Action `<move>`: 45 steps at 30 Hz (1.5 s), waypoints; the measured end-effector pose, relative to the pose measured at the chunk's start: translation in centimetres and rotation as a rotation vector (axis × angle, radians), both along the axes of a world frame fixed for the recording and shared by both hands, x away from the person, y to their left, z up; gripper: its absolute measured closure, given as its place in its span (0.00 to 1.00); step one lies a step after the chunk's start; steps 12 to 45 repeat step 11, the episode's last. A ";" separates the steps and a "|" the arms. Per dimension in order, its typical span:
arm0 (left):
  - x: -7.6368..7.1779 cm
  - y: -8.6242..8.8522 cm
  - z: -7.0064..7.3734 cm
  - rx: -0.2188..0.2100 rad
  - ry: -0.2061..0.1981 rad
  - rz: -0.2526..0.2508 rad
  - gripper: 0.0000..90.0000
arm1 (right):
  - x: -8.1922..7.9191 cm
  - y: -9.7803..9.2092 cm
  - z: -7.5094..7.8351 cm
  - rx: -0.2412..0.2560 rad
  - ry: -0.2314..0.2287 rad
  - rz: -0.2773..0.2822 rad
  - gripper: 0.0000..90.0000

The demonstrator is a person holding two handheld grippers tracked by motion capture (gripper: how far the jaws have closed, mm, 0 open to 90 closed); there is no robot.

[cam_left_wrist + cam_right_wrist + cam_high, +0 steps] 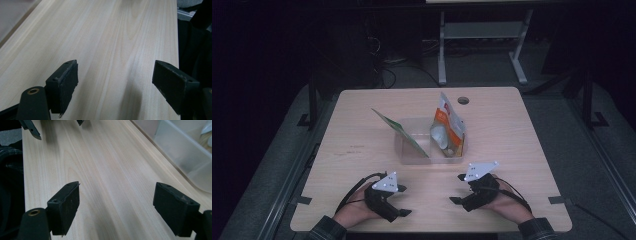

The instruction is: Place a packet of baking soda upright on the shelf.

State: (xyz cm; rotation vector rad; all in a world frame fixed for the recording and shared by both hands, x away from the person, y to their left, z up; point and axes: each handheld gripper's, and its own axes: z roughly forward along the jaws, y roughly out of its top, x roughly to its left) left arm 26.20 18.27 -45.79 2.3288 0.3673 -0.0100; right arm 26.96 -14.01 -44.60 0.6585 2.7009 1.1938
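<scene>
High view: left tool (pixel 404 201) and right tool (pixel 457 189) spread wide, empty, near clear bin (pixel 412 156).

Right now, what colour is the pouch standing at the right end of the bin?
Orange and white pouch, seen best in the high view.

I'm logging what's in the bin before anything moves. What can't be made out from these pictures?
- Orange pouch: print too small in the high view.
- Items low in the clear bin: hidden behind the pouch and the green packet.
- Bin contents in the right gripper view: cut off by the frame edge, blurred through the wall.
</scene>
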 end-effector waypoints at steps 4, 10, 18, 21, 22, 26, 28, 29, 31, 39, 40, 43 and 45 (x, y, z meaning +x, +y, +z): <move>-0.1 -0.1 0.0 0.009 -0.005 -0.017 0.23 | 0.0 0.1 -0.1 -0.001 0.008 0.006 0.23; 0.0 -0.1 -0.1 0.007 -0.004 -0.017 0.23 | 0.0 0.2 -0.1 0.004 0.008 0.011 0.22; 0.0 -0.1 -0.1 0.007 -0.003 -0.018 0.23 | 0.0 0.2 -0.1 0.010 0.012 0.010 0.22; 0.0 -0.1 -0.1 0.007 -0.003 -0.018 0.23 | 0.0 0.2 -0.1 0.010 0.012 0.010 0.22; 0.0 -0.1 -0.1 0.007 -0.003 -0.018 0.23 | 0.0 0.2 -0.1 0.010 0.012 0.010 0.22; 0.0 -0.1 -0.1 0.007 -0.003 -0.018 0.23 | 0.0 0.2 -0.1 0.010 0.012 0.010 0.22; 0.0 -0.1 -0.1 0.007 -0.003 -0.018 0.23 | 0.0 0.2 -0.1 0.010 0.012 0.010 0.22; 0.0 -0.1 -0.1 0.007 -0.003 -0.018 0.23 | 0.0 0.2 -0.1 0.010 0.012 0.010 0.22; 0.0 -0.1 -0.1 0.007 -0.003 -0.018 0.23 | 0.0 0.2 -0.1 0.010 0.012 0.010 0.22; 0.0 -0.1 -0.1 0.007 -0.003 -0.018 0.23 | 0.0 0.2 -0.1 0.010 0.012 0.010 0.22; 0.0 -0.1 -0.1 0.007 -0.003 -0.018 0.23 | 0.0 0.2 -0.1 0.010 0.012 0.010 0.22; 0.0 -0.1 -0.1 0.007 -0.003 -0.018 0.23 | 0.0 0.2 -0.1 0.010 0.012 0.010 0.22; 0.0 -0.1 -0.1 0.007 -0.003 -0.018 0.23 | 0.0 0.2 -0.1 0.010 0.012 0.010 0.22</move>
